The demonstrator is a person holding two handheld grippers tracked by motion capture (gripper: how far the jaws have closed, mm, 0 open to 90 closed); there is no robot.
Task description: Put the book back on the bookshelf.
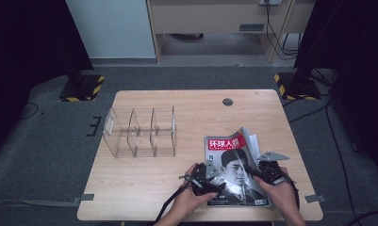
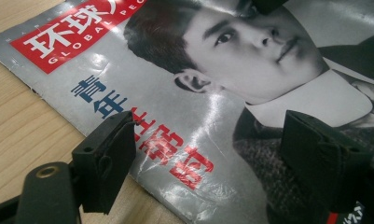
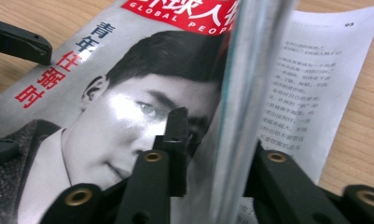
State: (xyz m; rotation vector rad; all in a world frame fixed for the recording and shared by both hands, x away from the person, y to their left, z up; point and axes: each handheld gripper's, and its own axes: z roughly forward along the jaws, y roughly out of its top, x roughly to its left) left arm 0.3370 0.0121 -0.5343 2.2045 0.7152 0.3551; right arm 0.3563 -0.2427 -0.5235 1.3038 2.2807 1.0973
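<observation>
Pale wooden table [image 1: 144,181] on grey carpet, with my magazine [image 1: 234,167] lying at its near right, beside a clear acrylic organizer [image 1: 139,132]. My right gripper [image 3: 208,140] pinches the lifted cover's edge; my left gripper [image 2: 208,154] hovers spread over the spine side, grasping nothing. I fear the glossy sheet may slip or tear if I pull unevenly.
</observation>
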